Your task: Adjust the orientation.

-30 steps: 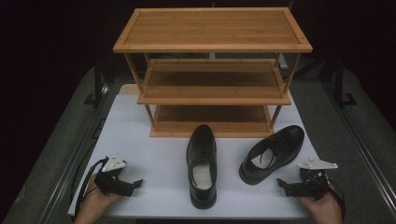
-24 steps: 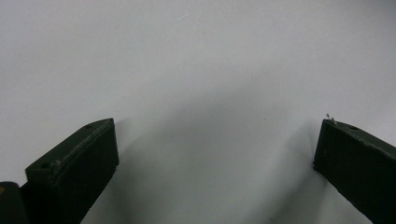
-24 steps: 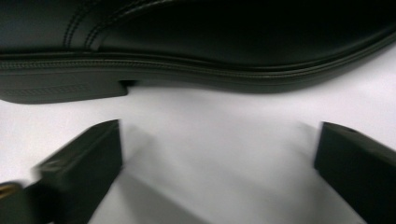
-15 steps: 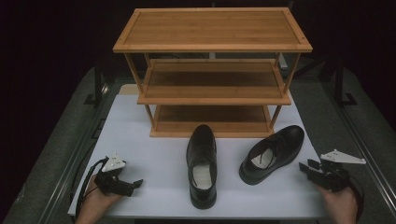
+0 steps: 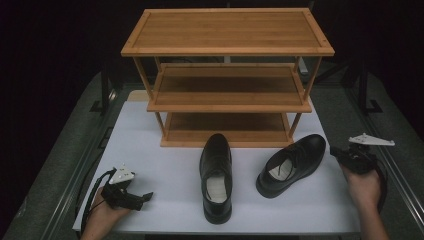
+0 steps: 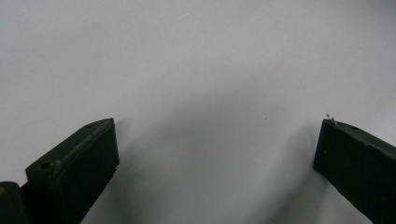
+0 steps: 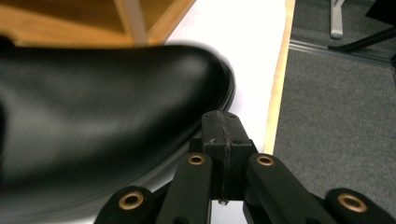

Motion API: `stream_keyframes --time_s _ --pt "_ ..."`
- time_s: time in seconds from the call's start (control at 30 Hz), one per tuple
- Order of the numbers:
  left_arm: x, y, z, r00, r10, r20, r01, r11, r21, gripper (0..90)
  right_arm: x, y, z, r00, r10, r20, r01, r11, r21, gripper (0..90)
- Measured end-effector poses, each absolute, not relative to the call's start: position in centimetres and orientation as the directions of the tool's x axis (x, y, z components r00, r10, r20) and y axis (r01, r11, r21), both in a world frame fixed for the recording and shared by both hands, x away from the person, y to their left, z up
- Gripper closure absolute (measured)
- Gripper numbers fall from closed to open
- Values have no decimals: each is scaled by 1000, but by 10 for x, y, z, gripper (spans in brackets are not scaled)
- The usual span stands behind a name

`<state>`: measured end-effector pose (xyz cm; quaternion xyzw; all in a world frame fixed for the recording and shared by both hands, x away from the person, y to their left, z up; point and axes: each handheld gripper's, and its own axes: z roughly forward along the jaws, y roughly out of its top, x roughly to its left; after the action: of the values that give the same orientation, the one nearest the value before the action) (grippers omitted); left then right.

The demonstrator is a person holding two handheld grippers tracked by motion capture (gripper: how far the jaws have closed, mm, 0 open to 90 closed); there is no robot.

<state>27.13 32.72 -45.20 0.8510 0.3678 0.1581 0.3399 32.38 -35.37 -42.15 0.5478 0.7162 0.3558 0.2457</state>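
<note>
White mat [image 5: 165, 165], rack [image 5: 227, 75] behind. My right gripper [image 5: 336, 151] has swung out beside the angled shoe's [image 5: 292, 162] toe, jaws together – approach starting. Left gripper [image 5: 145, 197] idle, jaws apart

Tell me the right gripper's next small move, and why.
Probably open the jaws: the right gripper has them pressed together, right beside the toe of the angled shoe, empty. It must open before taking that shoe; the left gripper rests open, far off.

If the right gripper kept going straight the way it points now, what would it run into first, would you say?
Most likely the toe of the angled black shoe. The right gripper, jaws shut, points at the toe's side from just beside it. Whether they already touch is unclear.
</note>
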Motion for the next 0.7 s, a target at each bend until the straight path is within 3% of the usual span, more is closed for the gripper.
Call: stream_keyframes --time_s 0.3,0.7 --pt "271 327 -452 680 733 17 521 -499 693 0 370 -364 -415 -255 966 45 614 126 779 899" --pt "271 327 -452 679 734 17 521 -498 693 0 392 -361 -432 -299 952 63 643 153 751 900"
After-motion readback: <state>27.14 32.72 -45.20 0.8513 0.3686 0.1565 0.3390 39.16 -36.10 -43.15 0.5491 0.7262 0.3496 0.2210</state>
